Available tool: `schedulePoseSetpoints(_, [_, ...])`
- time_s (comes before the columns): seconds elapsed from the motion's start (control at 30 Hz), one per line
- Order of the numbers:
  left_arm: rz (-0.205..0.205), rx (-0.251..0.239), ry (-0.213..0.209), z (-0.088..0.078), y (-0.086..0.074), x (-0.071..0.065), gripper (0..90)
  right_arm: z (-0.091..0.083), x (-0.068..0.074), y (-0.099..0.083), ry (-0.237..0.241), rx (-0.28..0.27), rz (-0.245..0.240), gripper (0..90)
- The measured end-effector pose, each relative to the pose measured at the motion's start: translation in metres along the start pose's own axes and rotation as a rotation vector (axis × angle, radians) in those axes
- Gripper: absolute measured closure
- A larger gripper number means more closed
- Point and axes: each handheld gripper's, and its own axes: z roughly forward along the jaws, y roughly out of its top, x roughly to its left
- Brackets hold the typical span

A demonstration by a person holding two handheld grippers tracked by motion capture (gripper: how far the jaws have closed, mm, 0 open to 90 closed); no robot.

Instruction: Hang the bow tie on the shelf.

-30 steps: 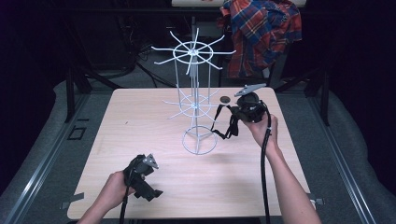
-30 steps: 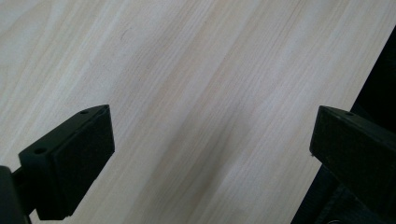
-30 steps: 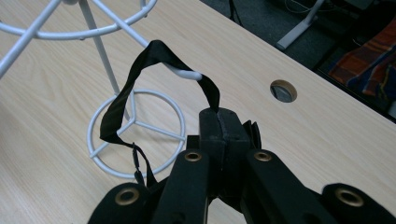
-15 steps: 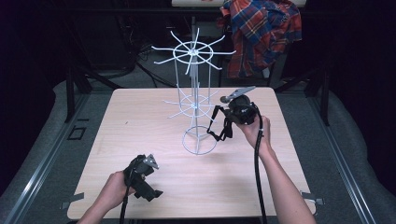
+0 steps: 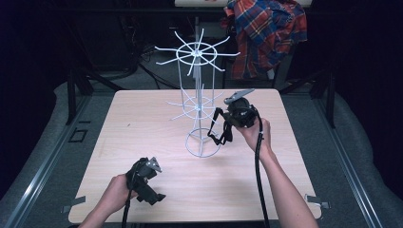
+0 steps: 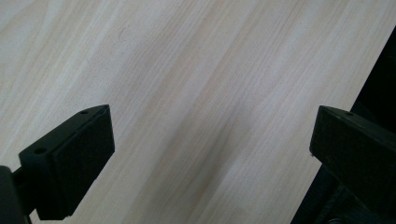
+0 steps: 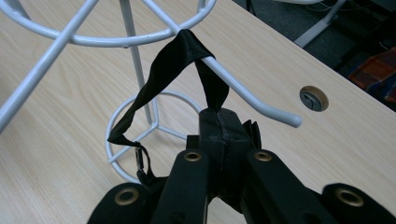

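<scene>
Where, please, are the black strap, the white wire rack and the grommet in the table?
black strap (image 7: 180, 51), right gripper view, fold over the rack's hook
white wire rack (image 5: 202, 151), high view, base ring
grommet (image 7: 313, 98), right gripper view, its centre

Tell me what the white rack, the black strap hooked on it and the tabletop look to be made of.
Rack: thin round rod, likely metal wire, with a smooth white coating that shines.
Strap: flat black woven webbing, probably nylon; it folds and twists limply and has a faint sheen.
Tabletop: pale wood or wood-look laminate; fine straight grain lines, matte surface.
</scene>
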Motion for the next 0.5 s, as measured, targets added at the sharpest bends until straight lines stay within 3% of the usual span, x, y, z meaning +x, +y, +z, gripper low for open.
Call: schedulePoseSetpoints(0.5, [0.002, 0.003, -0.001, 0.0003, 0.0003, -0.0004, 0.1, 0.0065, 0.0078, 0.0034, 0.026, -0.013, -0.005, 89.7])
